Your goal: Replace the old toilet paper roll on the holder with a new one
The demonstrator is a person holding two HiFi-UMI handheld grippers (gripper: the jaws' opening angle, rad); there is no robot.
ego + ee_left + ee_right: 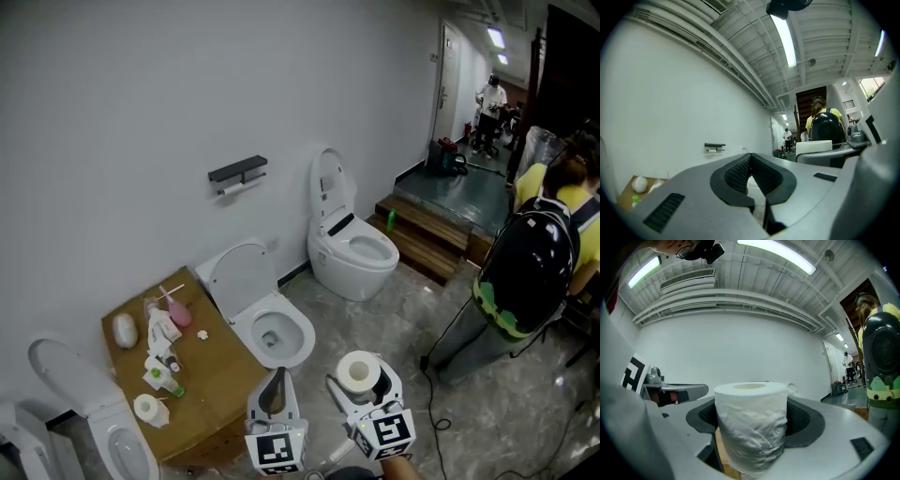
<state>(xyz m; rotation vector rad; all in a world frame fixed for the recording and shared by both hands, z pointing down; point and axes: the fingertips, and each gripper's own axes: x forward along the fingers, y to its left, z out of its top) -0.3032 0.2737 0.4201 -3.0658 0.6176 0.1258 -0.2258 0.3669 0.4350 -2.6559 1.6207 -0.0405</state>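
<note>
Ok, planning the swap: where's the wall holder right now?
Head view: the holder is mounted on the white wall, left of centre, just left of the far toilet's raised lid.

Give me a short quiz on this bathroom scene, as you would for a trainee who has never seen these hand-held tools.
1. Multiple choice: what does the right tool hold?
A. a brush
B. a white toilet paper roll
C. nothing

2. True or false: the left tool has its jaws wide apart.

3. Fill in the blank: the black holder is mounted on the white ____.

Key:
1. B. The roll stands upright between the jaws.
2. False. The jaws are together, with nothing between them.
3. wall
</note>
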